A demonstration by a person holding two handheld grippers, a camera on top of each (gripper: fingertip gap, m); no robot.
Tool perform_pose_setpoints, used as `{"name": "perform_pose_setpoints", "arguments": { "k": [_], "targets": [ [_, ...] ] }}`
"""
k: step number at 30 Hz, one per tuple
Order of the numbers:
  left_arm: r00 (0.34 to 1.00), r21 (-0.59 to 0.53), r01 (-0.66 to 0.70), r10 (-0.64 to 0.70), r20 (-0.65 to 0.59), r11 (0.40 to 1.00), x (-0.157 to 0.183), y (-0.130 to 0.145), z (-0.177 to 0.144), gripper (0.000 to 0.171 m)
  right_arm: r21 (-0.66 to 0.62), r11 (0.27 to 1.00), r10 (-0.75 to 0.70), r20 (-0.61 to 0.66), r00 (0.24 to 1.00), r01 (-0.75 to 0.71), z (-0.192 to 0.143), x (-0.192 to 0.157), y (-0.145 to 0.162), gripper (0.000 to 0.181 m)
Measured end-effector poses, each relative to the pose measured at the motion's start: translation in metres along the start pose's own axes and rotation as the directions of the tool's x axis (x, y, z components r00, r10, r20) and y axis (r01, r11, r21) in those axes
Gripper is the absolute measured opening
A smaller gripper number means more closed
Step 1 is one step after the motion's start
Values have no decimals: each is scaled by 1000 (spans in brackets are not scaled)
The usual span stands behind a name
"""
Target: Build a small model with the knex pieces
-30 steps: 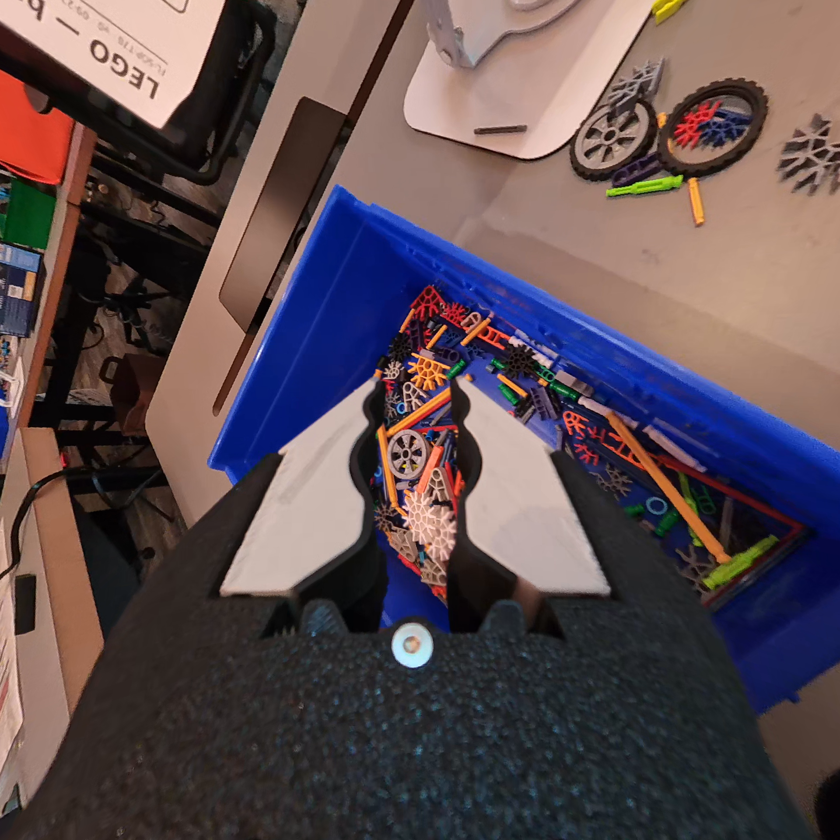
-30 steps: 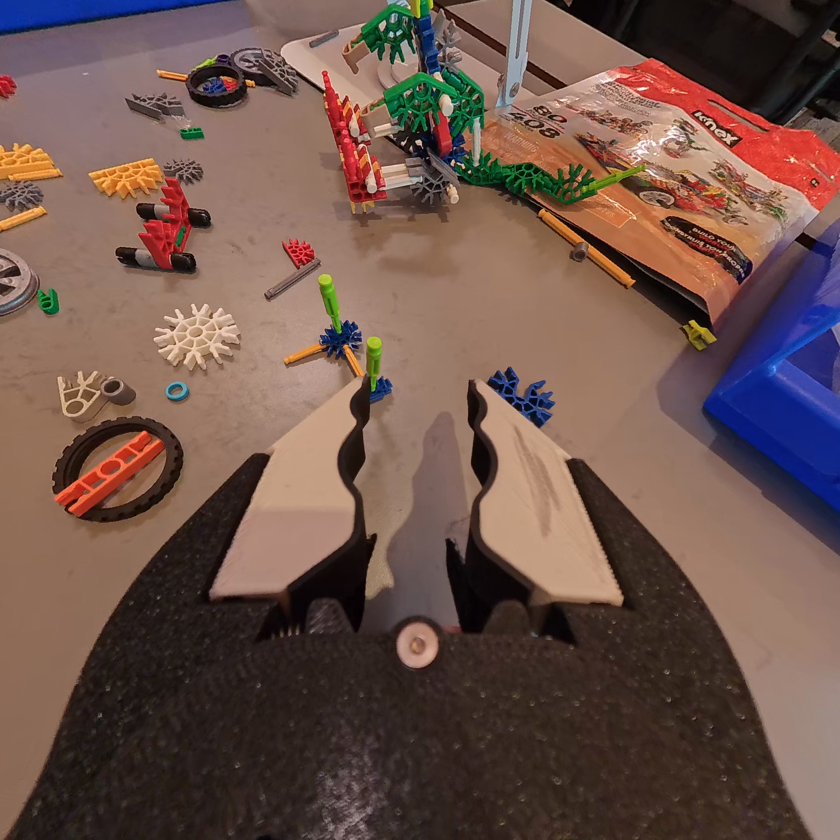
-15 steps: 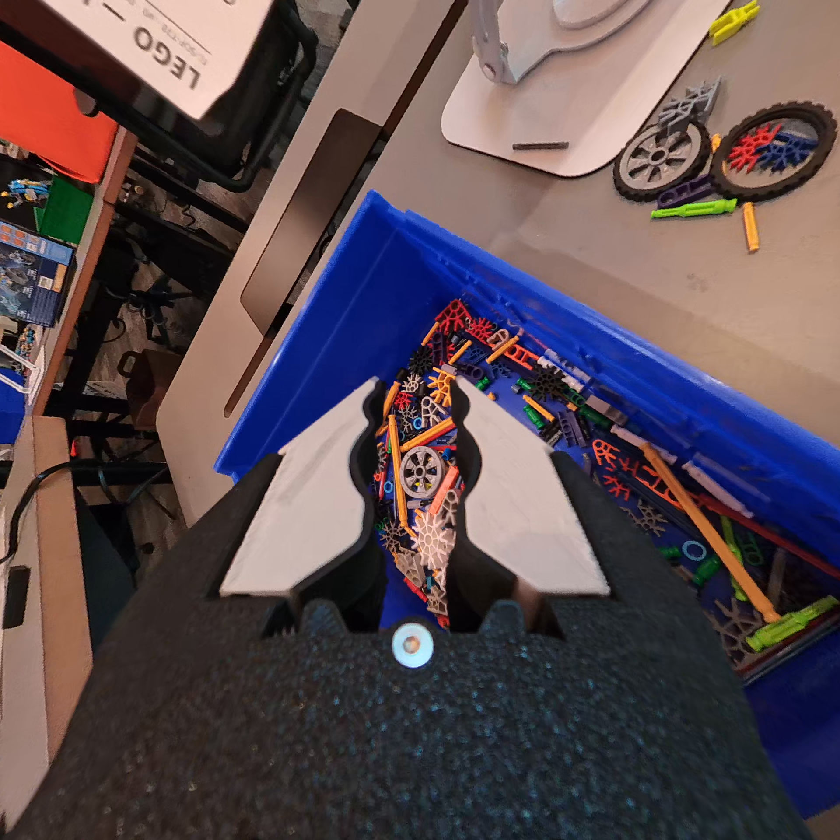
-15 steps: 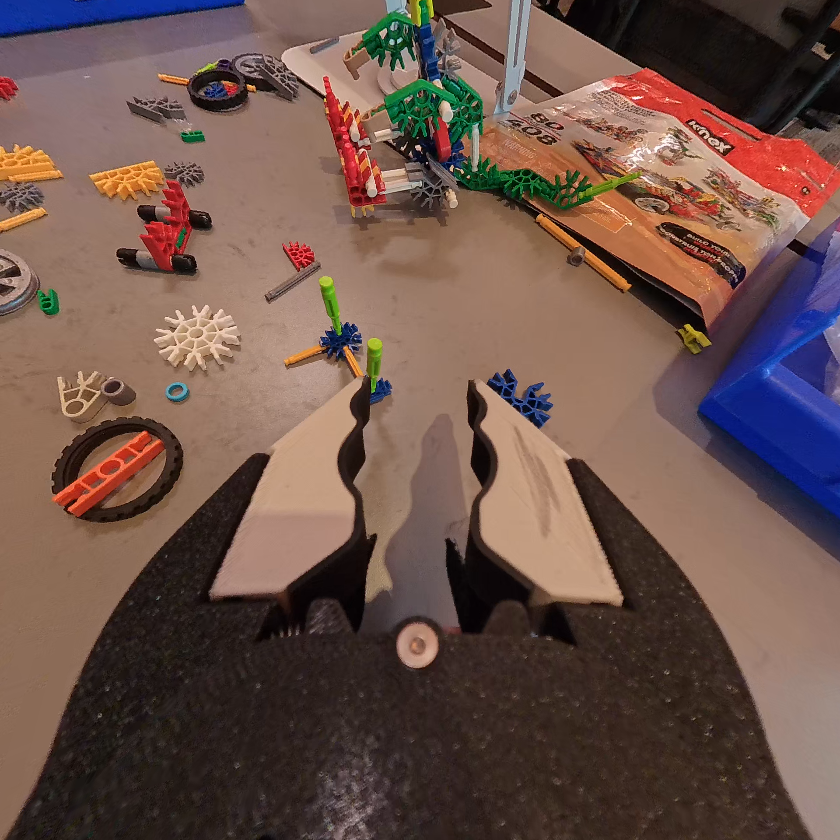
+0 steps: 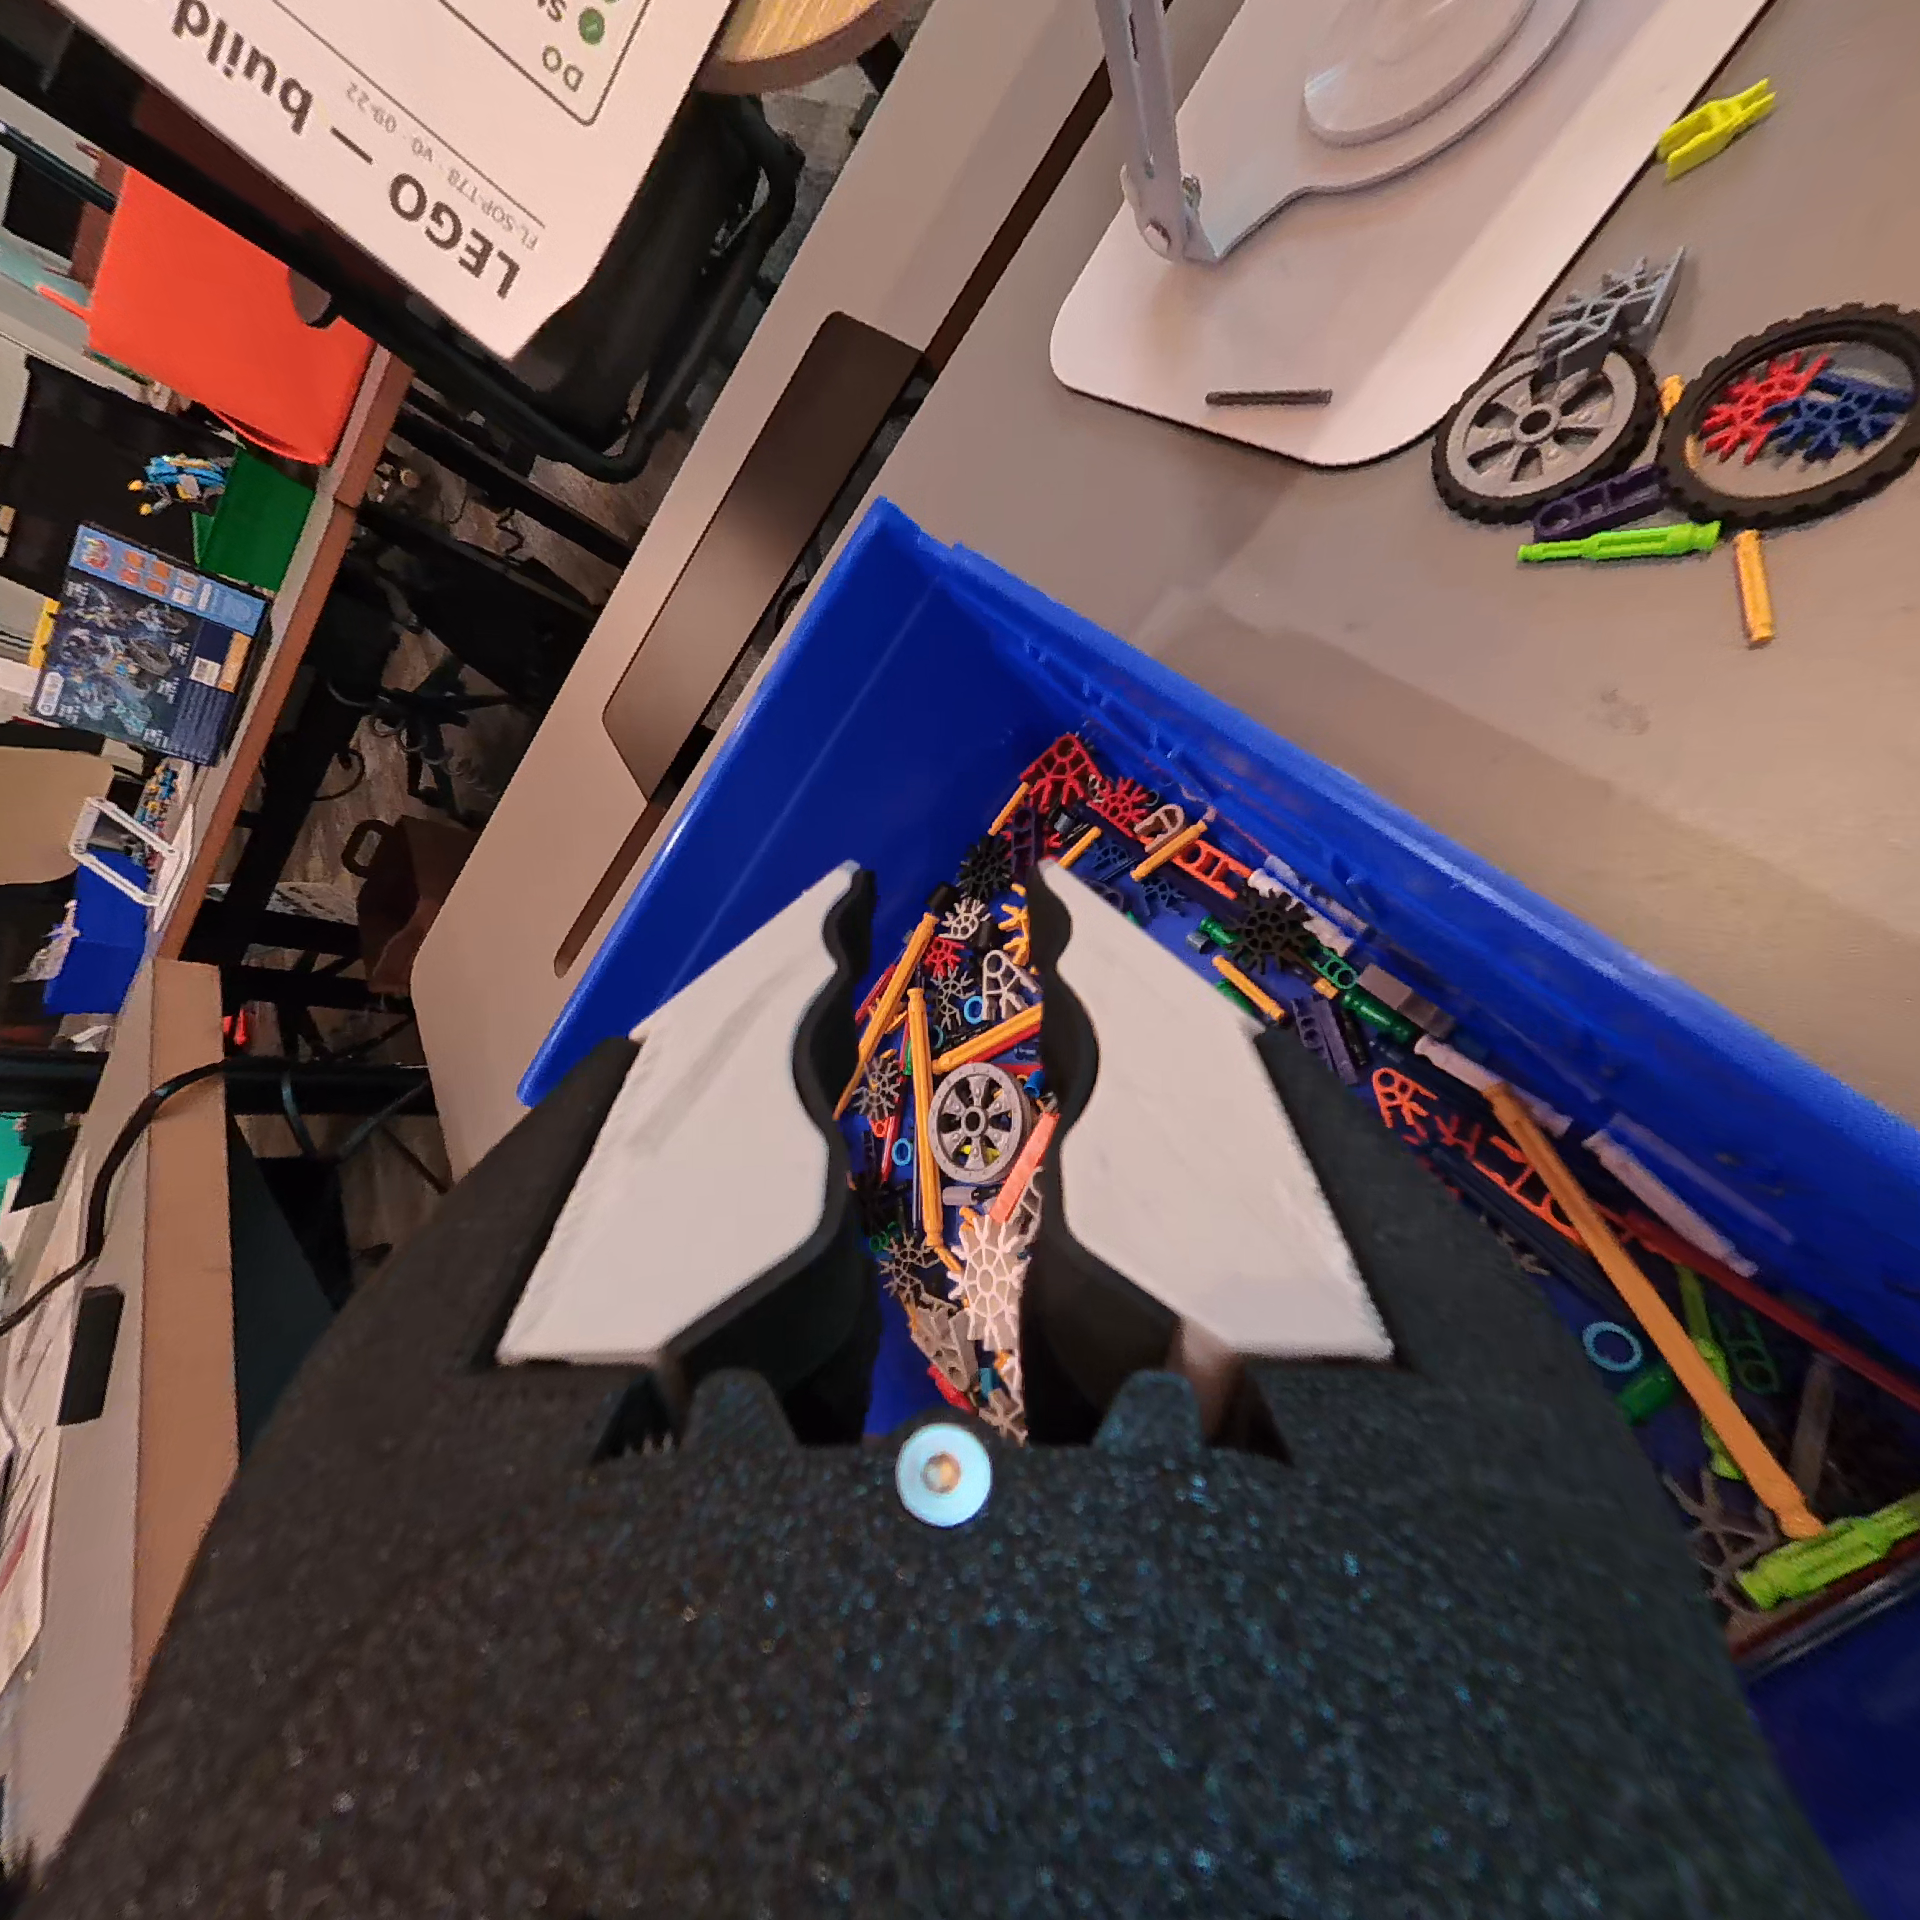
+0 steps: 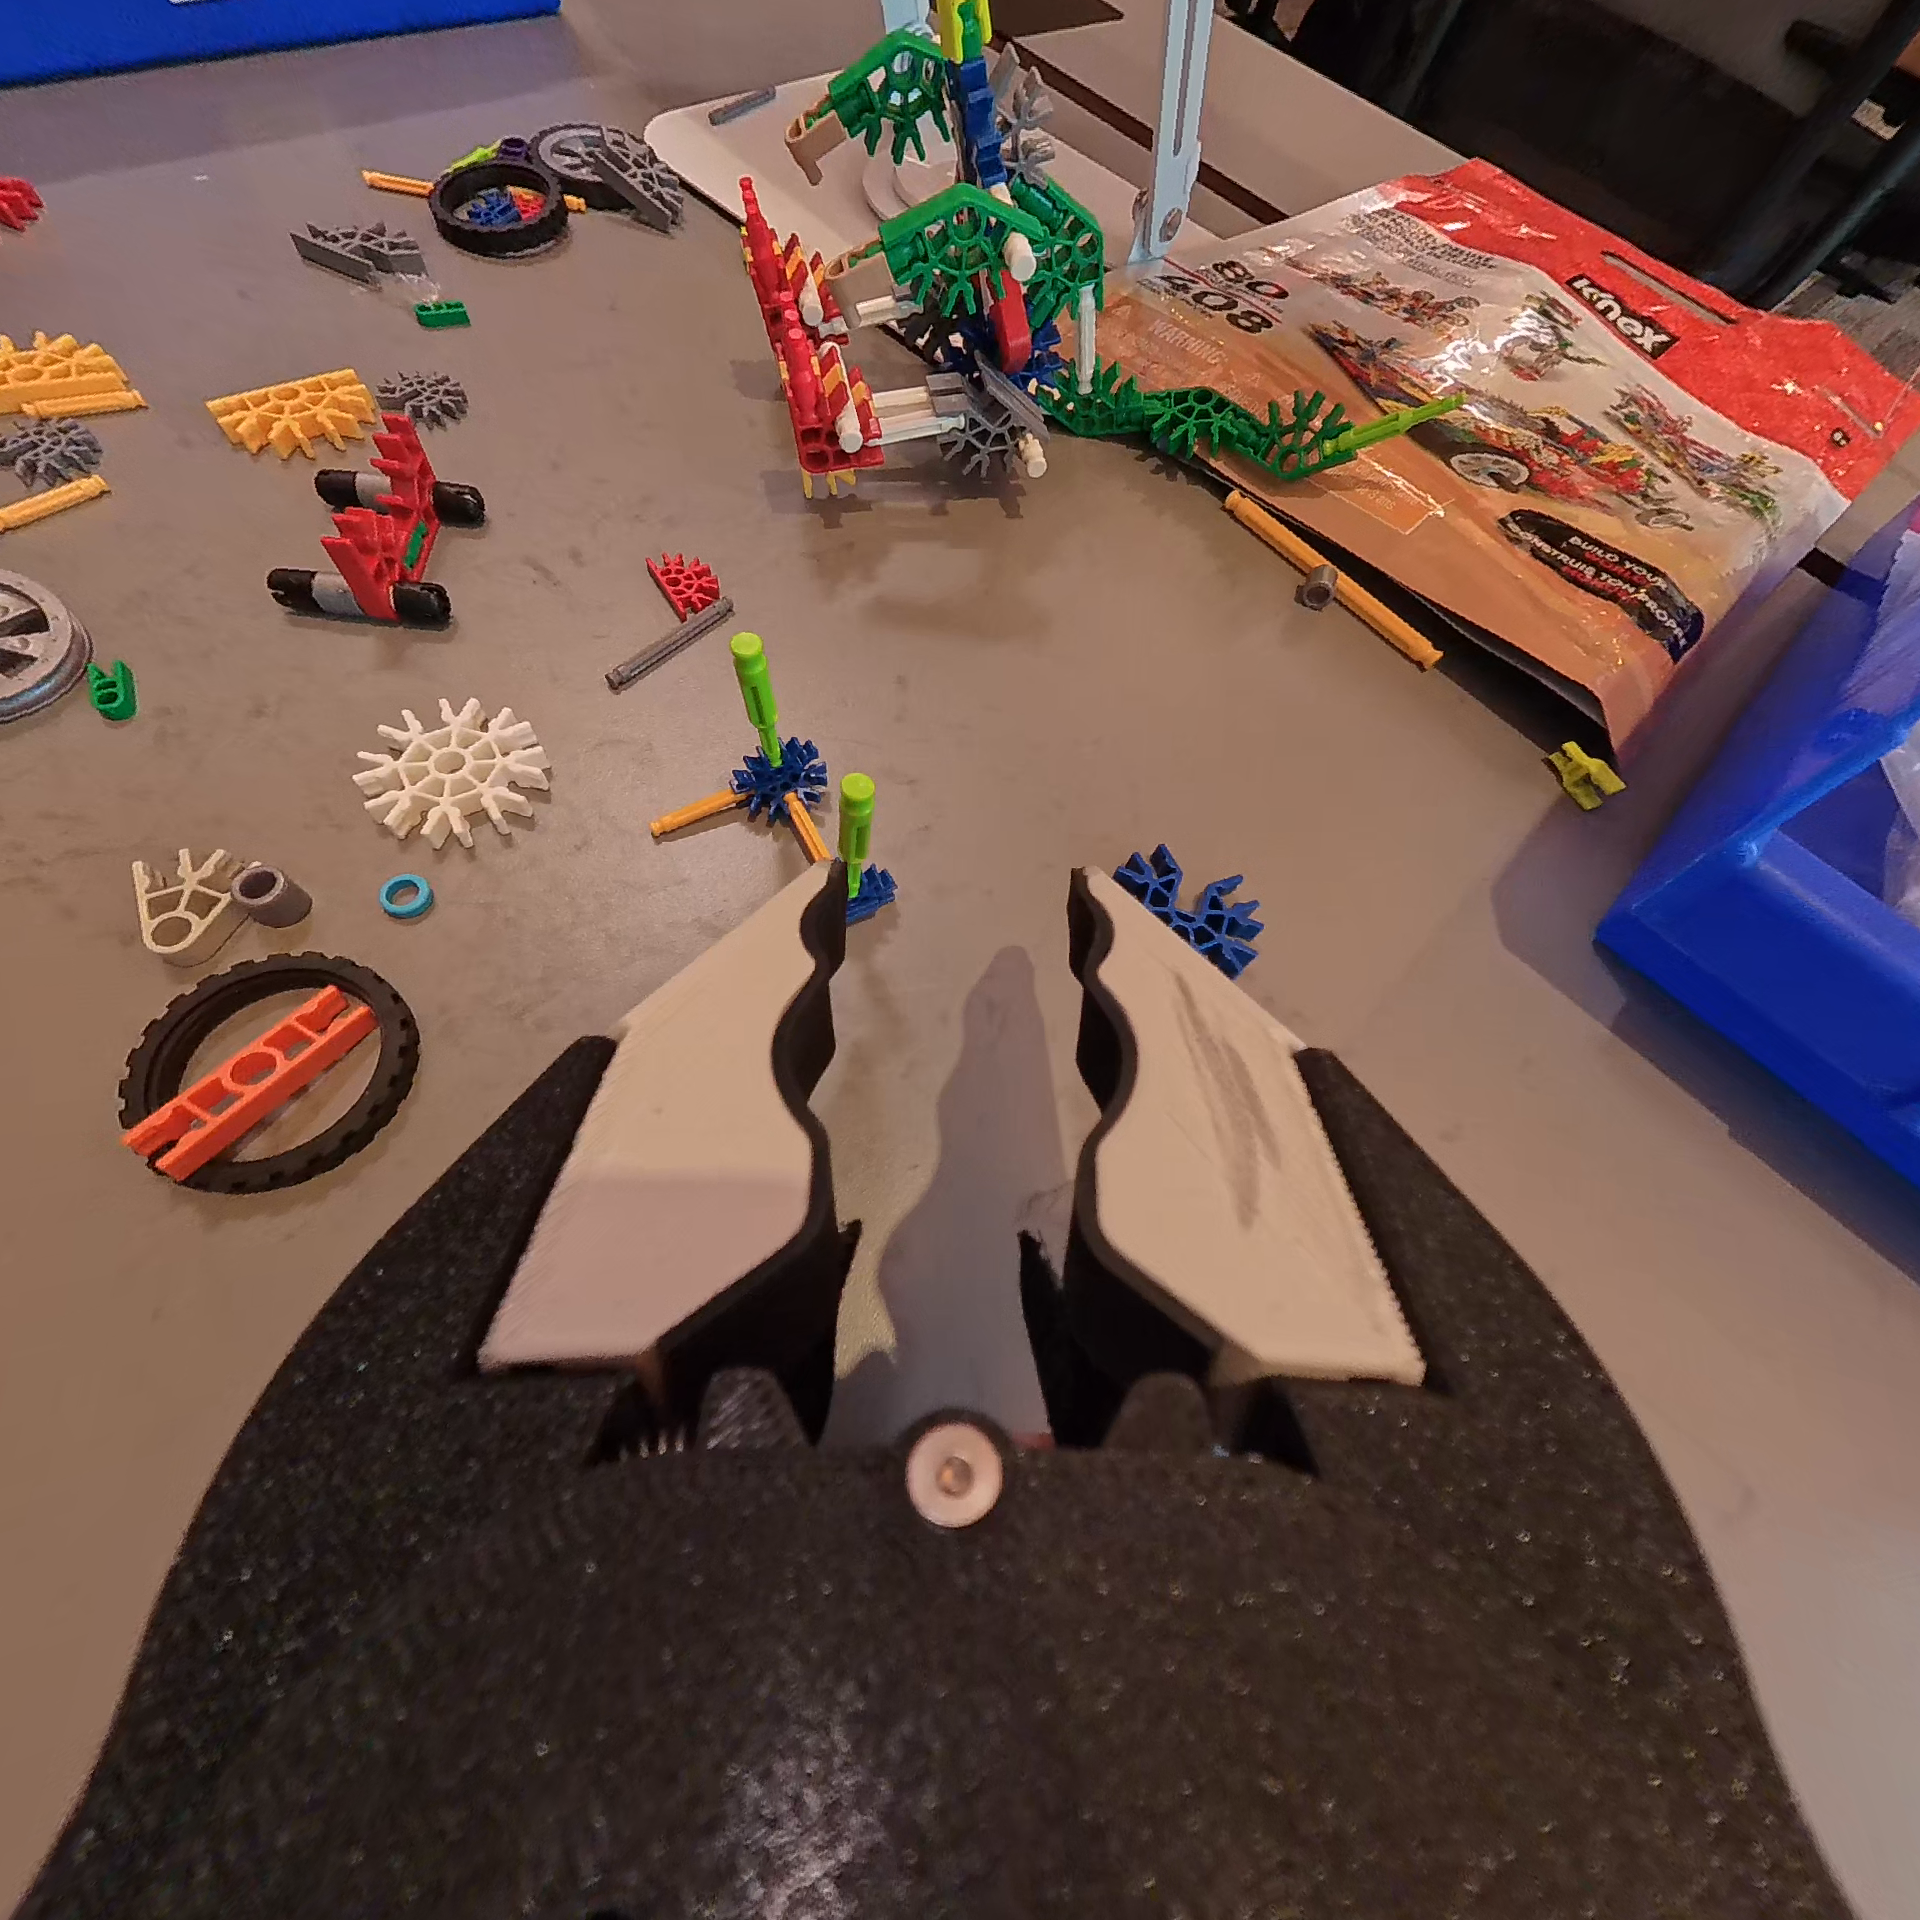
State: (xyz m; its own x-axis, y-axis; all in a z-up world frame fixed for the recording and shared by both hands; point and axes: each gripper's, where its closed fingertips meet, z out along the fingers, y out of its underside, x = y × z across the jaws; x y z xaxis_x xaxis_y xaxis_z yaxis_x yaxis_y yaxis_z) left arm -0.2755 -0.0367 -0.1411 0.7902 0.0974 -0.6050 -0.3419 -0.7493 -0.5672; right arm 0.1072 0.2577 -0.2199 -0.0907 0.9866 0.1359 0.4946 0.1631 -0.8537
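Left gripper [image 5: 948,883] hangs over the blue bin [image 5: 904,675], which sits at the table [image 5: 1455,727] edge; jaws spread, nothing between them. Bin wall rises close on the left; loose rods and connectors fill the floor, a grey spoked wheel [image 5: 975,1122] showing in the gap. Right gripper [image 6: 954,883] is low over bare tabletop [image 6: 1039,644], jaws apart and empty. Blue connector [image 6: 1195,909] just beside the right fingertip, green rod [image 6: 854,821] upright by the left fingertip. Second blue bin [image 6: 1766,935] stands off right.
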Motion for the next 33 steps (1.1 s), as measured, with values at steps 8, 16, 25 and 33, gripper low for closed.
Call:
{"name": "perform_pose_setpoints", "arguments": {
  "k": [8,16,25,33],
  "targets": [
    [1000,-10,-3,3,17,1000,-4,3,4,25,-1,1000,3,4,1000,-3,0,0,0,42],
    [999,-20,-30,30,19,999,-2,1,11,25,7,1000,-4,1,1000,4,-1,-1,-1,42],
    [1000,-47,-20,21,16,999,-4,9,16,25,15,1000,-4,5,1000,4,-1,0,-2,43],
    [999,-51,16,-14,35,999,-21,13,11,23,17,1000,-5,6,1000,5,-1,0,-2,43]
  ]
}}
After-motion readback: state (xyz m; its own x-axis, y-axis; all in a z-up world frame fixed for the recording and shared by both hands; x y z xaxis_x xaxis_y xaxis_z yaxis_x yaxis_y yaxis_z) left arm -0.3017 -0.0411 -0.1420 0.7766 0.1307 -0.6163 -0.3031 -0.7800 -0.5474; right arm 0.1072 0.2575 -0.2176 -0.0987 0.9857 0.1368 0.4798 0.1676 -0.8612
